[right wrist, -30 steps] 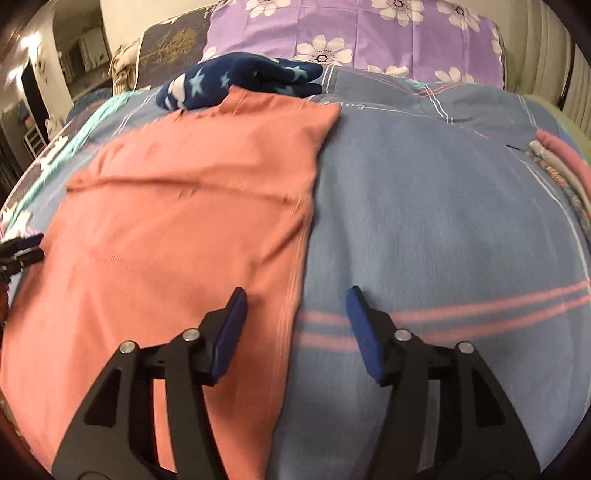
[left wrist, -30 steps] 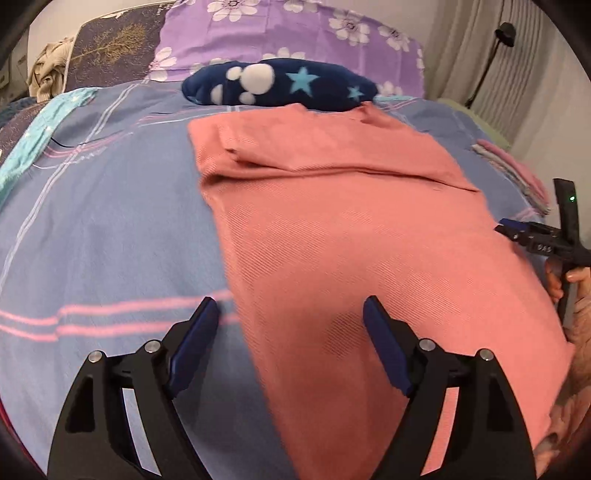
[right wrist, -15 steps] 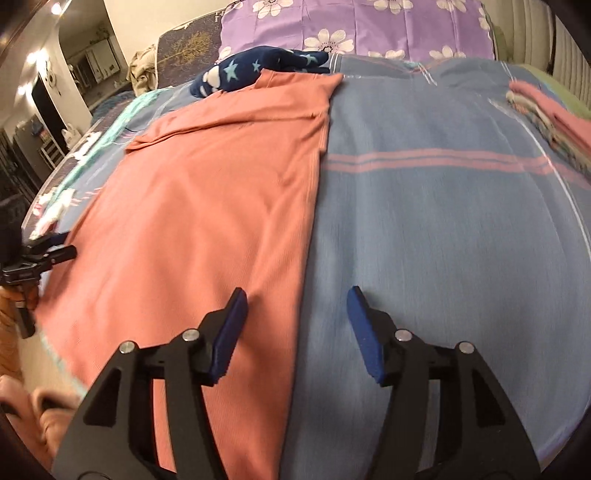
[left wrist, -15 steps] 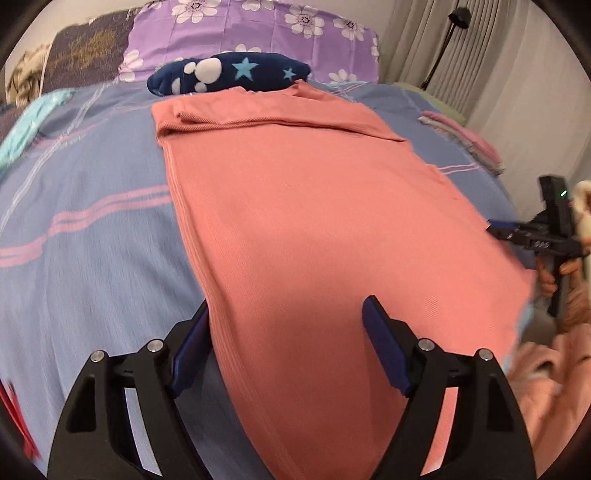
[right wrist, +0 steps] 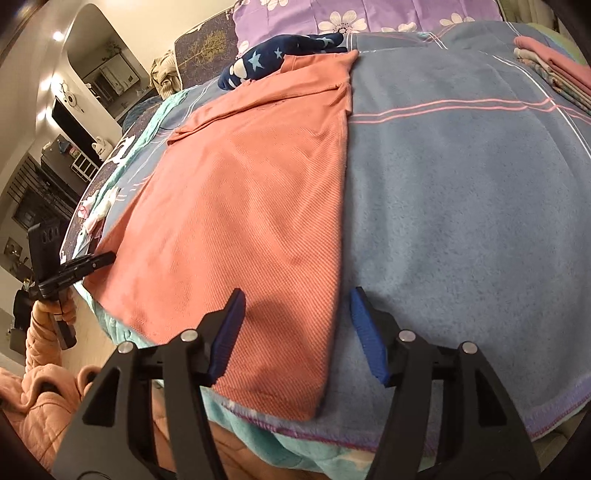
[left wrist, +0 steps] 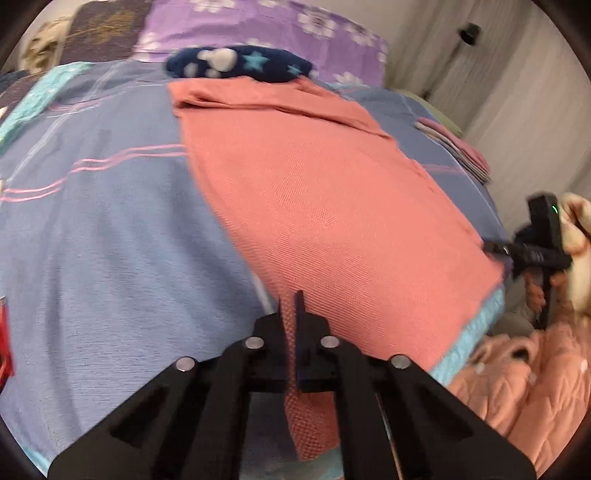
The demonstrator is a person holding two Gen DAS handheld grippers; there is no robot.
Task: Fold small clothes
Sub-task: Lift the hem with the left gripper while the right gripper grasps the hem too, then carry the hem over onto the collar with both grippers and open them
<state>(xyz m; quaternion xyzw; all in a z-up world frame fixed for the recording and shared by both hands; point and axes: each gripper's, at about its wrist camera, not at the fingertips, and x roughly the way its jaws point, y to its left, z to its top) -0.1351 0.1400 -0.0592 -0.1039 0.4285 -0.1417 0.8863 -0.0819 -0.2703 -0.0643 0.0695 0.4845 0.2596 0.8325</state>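
Note:
A salmon-pink knit shirt (left wrist: 332, 206) lies flat on the blue blanket (left wrist: 110, 240), its hem at the bed's near edge; it also shows in the right wrist view (right wrist: 258, 206). My left gripper (left wrist: 291, 310) is shut on the shirt's near left hem corner, and pink fabric shows between and below its fingers. It also shows in the right wrist view (right wrist: 99, 260) at the shirt's left edge. My right gripper (right wrist: 295, 325) is open, its blue pads either side of the near right hem corner. It appears in the left wrist view (left wrist: 496, 249) at the shirt's right edge.
A navy star-patterned cloth (left wrist: 236, 66) lies beyond the shirt's collar, before a purple floral pillow (left wrist: 258, 22). A stack of folded clothes (right wrist: 554, 70) sits at the blanket's far right. The bed edge with teal trim (right wrist: 295, 443) runs just below my grippers.
My left gripper has gone from open to shut on the shirt's left hem corner. Both grippers have drawn back to the bed's near edge. The right gripper stays open.

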